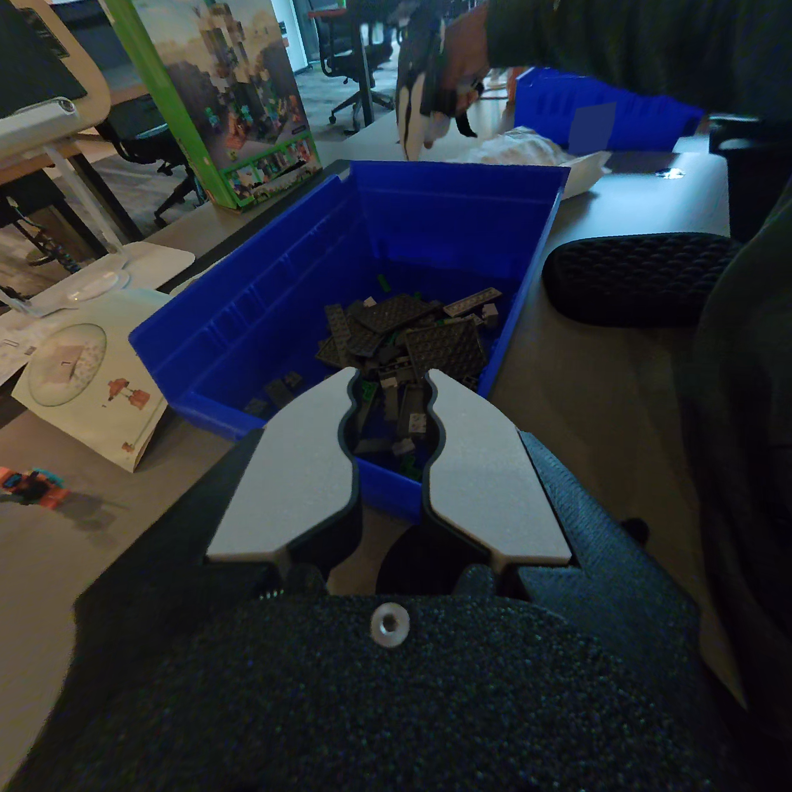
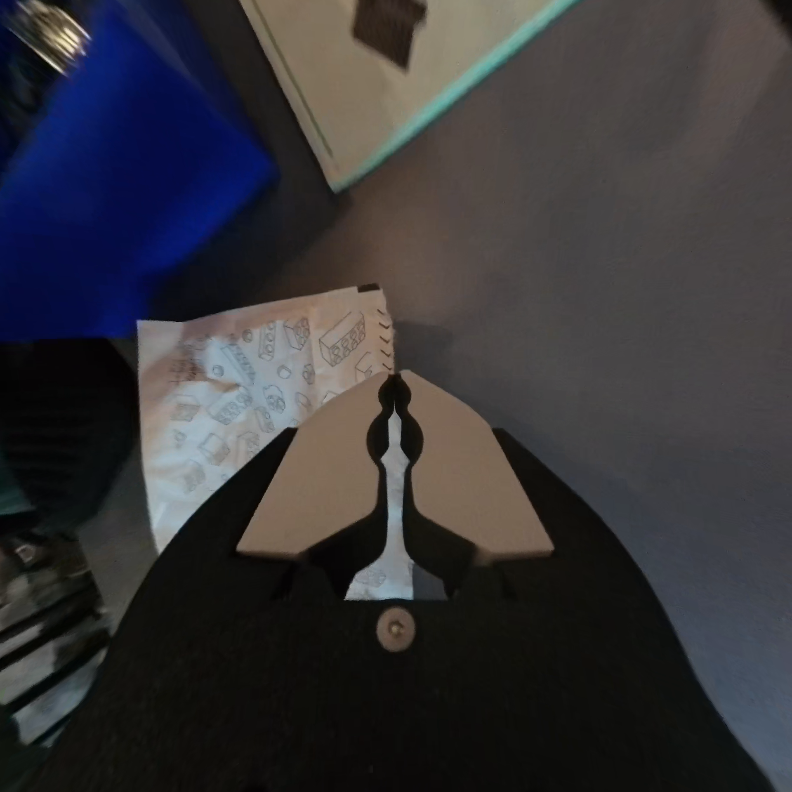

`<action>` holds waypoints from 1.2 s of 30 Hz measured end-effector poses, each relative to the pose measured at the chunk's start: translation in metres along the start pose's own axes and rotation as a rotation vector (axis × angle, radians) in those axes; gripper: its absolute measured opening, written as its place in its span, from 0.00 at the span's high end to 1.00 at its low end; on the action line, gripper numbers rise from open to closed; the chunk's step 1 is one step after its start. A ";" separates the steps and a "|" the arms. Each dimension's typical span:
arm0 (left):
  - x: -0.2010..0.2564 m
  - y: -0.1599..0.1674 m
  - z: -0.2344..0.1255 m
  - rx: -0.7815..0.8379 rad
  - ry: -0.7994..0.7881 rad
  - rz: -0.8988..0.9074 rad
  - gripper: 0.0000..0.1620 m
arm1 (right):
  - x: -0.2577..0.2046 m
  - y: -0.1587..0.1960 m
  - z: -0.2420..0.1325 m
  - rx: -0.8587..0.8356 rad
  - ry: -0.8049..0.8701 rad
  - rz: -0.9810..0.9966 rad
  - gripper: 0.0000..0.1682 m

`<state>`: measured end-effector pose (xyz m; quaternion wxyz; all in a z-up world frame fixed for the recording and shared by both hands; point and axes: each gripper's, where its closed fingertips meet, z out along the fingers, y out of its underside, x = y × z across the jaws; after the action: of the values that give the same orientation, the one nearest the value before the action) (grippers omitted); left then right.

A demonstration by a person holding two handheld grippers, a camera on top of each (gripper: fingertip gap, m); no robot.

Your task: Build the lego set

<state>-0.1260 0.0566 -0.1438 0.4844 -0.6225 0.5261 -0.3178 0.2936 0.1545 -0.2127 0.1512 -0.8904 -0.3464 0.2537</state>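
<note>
My left gripper (image 1: 392, 376) is open and empty. It hovers over the near end of a blue bin (image 1: 257, 300) that holds a pile of dark grey Lego plates (image 1: 407, 334) and small bricks. My right gripper (image 2: 393, 378) is shut, its tips meeting at the upper right corner of a white paper bag (image 2: 240, 385) printed with brick outlines. I cannot tell whether the tips pinch the bag's edge. The right gripper also shows far off in the left wrist view (image 1: 413, 128), held by a hand above the table behind the bin.
A green Lego box (image 1: 240, 107) stands at the back left. An instruction booklet (image 1: 85, 385) and a small orange and teal model (image 1: 32, 488) lie left of the bin. A second blue bin (image 1: 600, 115) and a crumpled white bag (image 1: 514, 145) sit behind. A black chair armrest (image 1: 634, 278) is at the right. Spacing between my two grippers at the tips: around 45 centimetres.
</note>
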 end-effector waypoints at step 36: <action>-0.009 -0.006 0.020 -0.026 -0.023 -0.022 0.84 | 0.251 0.042 -0.164 0.568 0.849 0.642 0.86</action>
<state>-0.1082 0.0705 -0.1433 0.4786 -0.6381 0.5179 -0.3091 0.5657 0.2832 -0.1834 0.4238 -0.8988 0.1117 -0.0084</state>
